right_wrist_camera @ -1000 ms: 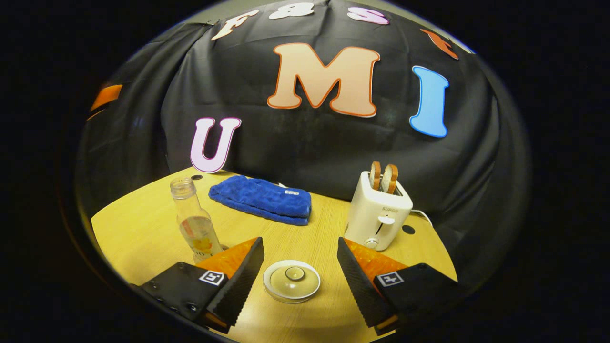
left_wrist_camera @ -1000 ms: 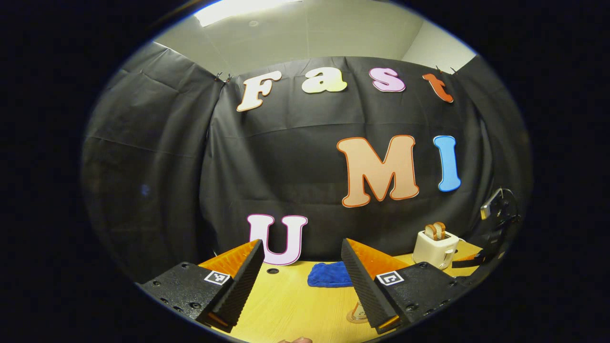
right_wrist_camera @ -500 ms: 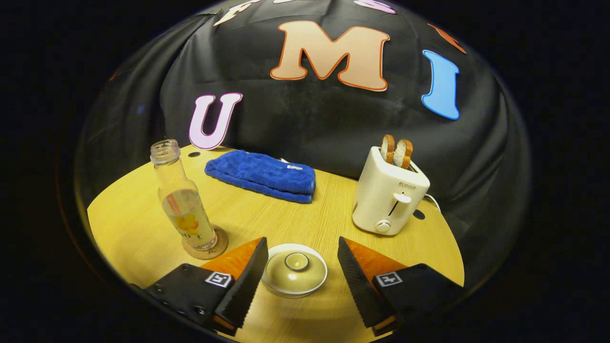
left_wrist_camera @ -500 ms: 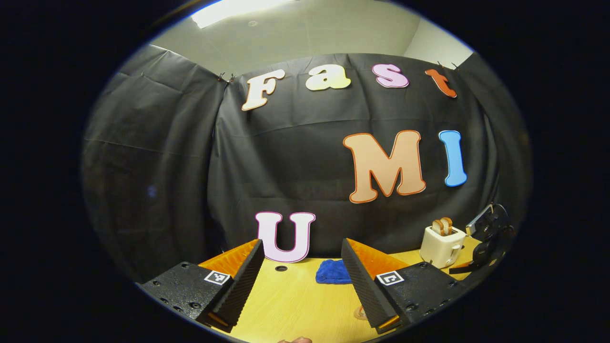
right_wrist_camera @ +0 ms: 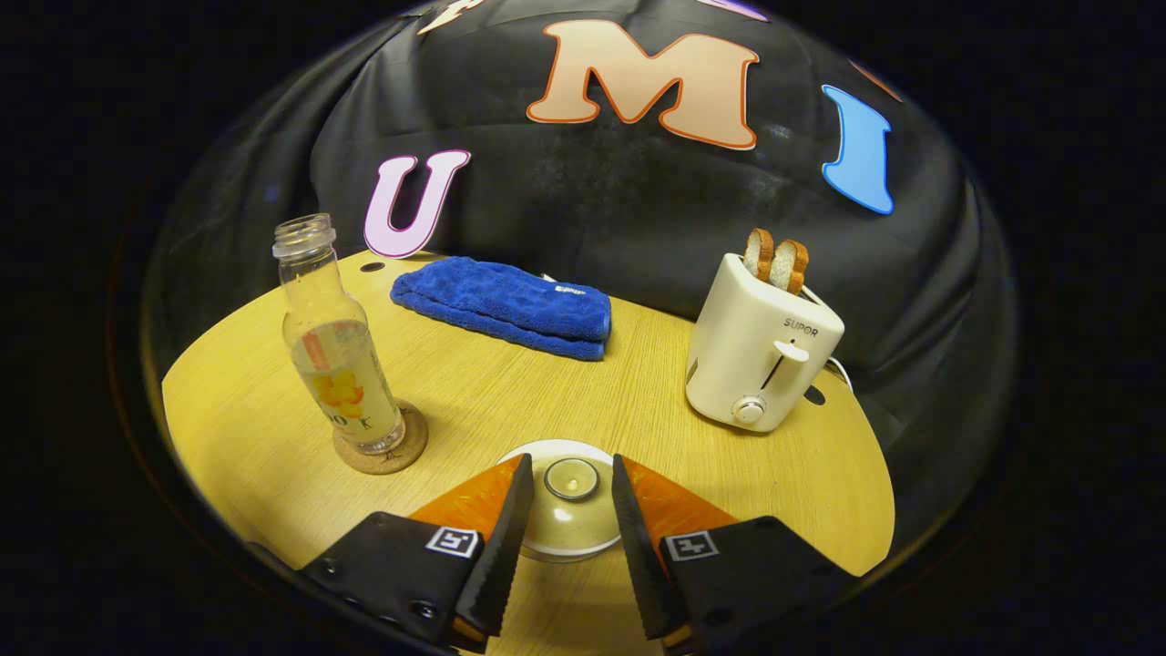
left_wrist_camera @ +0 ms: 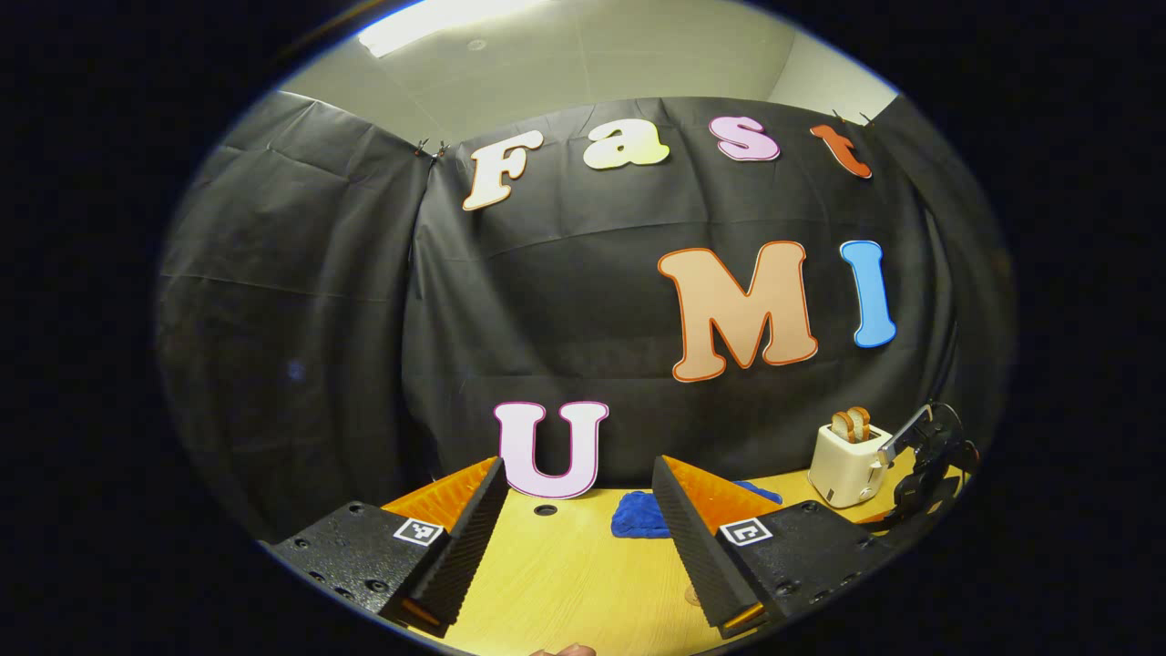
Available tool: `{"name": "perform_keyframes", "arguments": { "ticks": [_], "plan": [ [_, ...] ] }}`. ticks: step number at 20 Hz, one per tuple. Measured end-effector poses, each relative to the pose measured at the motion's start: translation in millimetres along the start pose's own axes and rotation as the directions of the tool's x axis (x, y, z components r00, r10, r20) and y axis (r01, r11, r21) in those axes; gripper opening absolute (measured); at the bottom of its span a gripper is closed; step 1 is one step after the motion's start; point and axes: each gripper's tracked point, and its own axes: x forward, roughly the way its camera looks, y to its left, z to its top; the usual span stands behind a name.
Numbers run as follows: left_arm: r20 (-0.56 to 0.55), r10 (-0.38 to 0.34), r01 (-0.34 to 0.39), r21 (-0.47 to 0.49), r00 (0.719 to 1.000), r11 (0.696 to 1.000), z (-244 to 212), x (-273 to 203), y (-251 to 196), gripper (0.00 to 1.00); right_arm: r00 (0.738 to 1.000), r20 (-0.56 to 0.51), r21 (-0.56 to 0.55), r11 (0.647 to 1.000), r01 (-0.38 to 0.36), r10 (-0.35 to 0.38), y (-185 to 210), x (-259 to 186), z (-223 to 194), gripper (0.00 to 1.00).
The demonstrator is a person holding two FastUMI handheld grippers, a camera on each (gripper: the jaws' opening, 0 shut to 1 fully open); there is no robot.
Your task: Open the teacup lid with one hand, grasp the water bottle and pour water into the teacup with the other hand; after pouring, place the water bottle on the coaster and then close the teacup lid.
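Note:
In the right gripper view, the beige teacup lid (right_wrist_camera: 560,519) with a round knob (right_wrist_camera: 571,478) lies over a white rim at the near edge of the table. My right gripper (right_wrist_camera: 571,460) hangs just above it. Its fingers stand close on either side of the knob, with a thin gap on each side. The clear water bottle (right_wrist_camera: 335,351), uncapped and about half full, stands upright on a round cork coaster (right_wrist_camera: 381,451) to the left. My left gripper (left_wrist_camera: 578,465) is held high above the table, open and with nothing in it. The right gripper (left_wrist_camera: 929,456) shows at the far right of that view.
A folded blue cloth (right_wrist_camera: 506,305) lies at the back of the wooden table (right_wrist_camera: 246,428). A white toaster (right_wrist_camera: 761,355) with two slices of bread stands at the right. The black booth wall closes off the back.
My right gripper has moved forward and down over the lid, and its fingers have narrowed from wide apart to close beside the knob. The left gripper has risen a little.

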Motion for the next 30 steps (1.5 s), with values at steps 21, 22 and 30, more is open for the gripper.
{"name": "perform_keyframes", "arguments": {
  "ticks": [21,22,30],
  "plan": [
    [-0.045,-0.103,0.103,-0.016,0.994,0.995,-34.4,6.7,-28.5,0.96,0.999,0.044,0.114,0.994,-0.007,0.002,-2.3,-24.2,27.7,0.34],
    [-0.057,-0.127,0.126,-0.02,0.99,0.992,-43.0,6.6,-34.4,0.97,0.999,0.051,0.124,0.992,-0.004,-0.002,-5.3,-29.6,32.0,0.34],
    [-0.097,-0.346,0.335,-0.117,0.933,0.935,-95.3,1.3,-93.3,0.97,0.994,0.084,0.179,0.983,0.049,-0.065,-31.1,-74.8,58.0,0.34]
  ]
}}
